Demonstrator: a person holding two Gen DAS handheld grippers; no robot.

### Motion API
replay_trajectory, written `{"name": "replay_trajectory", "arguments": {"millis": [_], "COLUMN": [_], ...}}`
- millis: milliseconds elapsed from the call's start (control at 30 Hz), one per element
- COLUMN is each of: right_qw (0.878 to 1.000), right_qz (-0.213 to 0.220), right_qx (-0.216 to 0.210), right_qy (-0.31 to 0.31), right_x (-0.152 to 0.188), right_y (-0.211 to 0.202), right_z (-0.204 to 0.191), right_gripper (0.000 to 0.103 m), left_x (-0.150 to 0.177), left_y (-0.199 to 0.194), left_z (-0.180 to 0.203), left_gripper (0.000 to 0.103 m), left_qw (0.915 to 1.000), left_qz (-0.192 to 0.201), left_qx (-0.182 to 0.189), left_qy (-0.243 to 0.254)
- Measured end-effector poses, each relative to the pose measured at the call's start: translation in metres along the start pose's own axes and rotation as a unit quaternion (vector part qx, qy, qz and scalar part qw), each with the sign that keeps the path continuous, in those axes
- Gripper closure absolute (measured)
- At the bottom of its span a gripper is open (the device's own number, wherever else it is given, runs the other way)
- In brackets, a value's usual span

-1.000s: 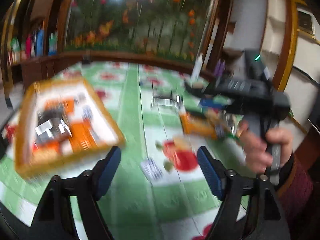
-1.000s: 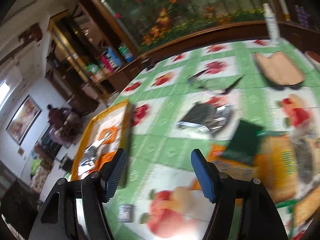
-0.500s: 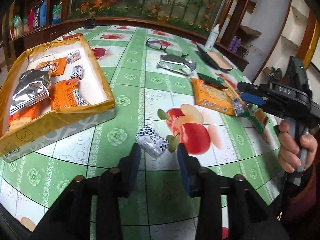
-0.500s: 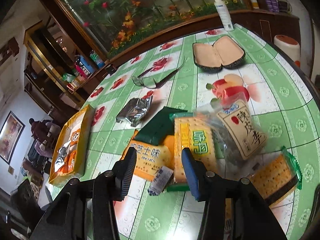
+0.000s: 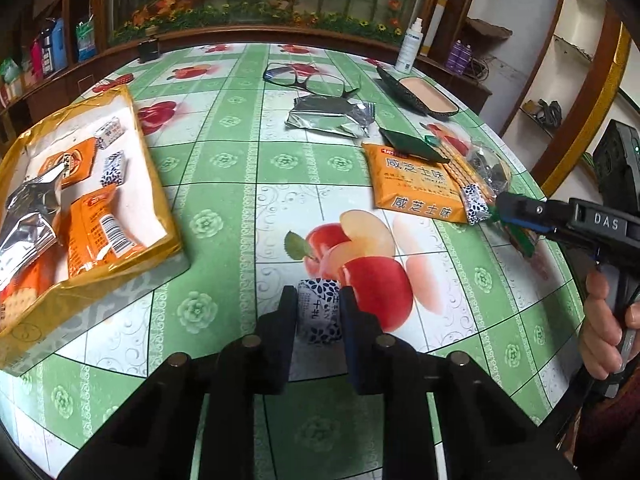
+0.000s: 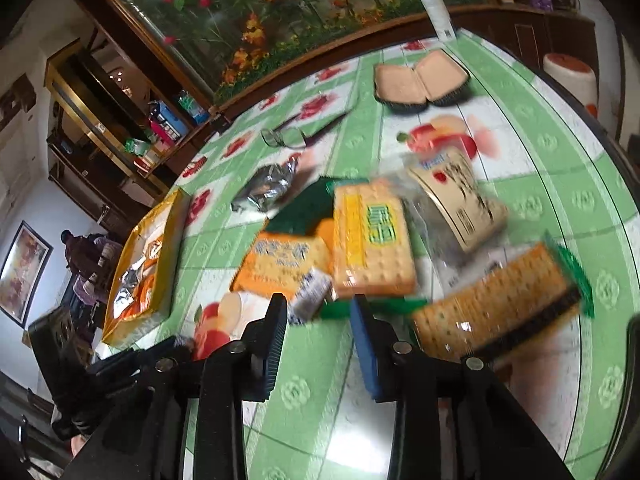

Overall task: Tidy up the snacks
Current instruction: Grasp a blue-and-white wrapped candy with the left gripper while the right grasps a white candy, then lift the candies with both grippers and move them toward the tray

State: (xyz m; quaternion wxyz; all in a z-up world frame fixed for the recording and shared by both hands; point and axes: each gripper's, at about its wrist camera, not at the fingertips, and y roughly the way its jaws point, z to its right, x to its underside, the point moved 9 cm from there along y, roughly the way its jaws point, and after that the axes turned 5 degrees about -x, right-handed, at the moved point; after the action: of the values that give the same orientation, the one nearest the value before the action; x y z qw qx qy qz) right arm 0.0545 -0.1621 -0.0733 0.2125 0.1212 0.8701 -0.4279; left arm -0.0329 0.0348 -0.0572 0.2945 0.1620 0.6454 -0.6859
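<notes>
My left gripper (image 5: 320, 316) points down at the green tablecloth, its jaws closing on a small blue-and-white candy packet (image 5: 320, 304), both pads against its sides. My right gripper (image 6: 320, 320), also seen as the right gripper (image 5: 500, 206) in the left wrist view, is closing with a second small candy (image 6: 310, 294) at its tips beside the left finger, not pinched. Behind that candy lie an orange cracker pack (image 6: 284, 264) and a yellow cracker pack (image 6: 372, 240). The yellow tray (image 5: 120, 272) at left holds several snacks.
A silver packet (image 5: 328, 120), glasses (image 5: 308, 78), an open glasses case (image 5: 424, 96) and a spray bottle (image 5: 408, 48) lie farther back. More cracker packs (image 6: 496, 300) and a clear bag (image 6: 460, 200) crowd the right side. The table edge (image 6: 592, 168) curves along the right.
Both grippers have come down toward the table and their jaws have narrowed. The left one now has the small candy between its pads; the right one has reached the snack pile.
</notes>
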Motion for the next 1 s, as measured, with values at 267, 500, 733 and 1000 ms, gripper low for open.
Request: {"name": "replay_trajectory", "arguments": {"millis": [267,500,733,1000], "right_qw": [1.0,1.0,0.997,0.991], "right_qz": [-0.012,-0.01,-0.011,-0.036], "right_qx": [-0.01,-0.01,-0.035,-0.048], "right_qy": [0.021,0.014,-0.07,-0.116], "right_x": [0.001,0.002,0.012,0.034], "right_y": [0.019,0.027,0.029,0.052], "right_z": [-0.009,-0.015,-0.063,-0.097], "right_gripper": [0.068,0.089,0.088,0.088], "left_x": [-0.001,-0.001,0.0,0.004], "left_y": [0.0,-0.002,-0.006,-0.005], "left_z": [0.0,-0.001,-0.003,0.001], "left_gripper": [0.083,0.083,0.083,0.083], "left_qw": [1.0,0.9996,0.9991,0.9998], "left_qz": [0.0,0.002,0.009,0.004], "left_qx": [0.007,0.022,0.033,0.017], "left_qy": [-0.006,-0.017,-0.026,-0.003]}}
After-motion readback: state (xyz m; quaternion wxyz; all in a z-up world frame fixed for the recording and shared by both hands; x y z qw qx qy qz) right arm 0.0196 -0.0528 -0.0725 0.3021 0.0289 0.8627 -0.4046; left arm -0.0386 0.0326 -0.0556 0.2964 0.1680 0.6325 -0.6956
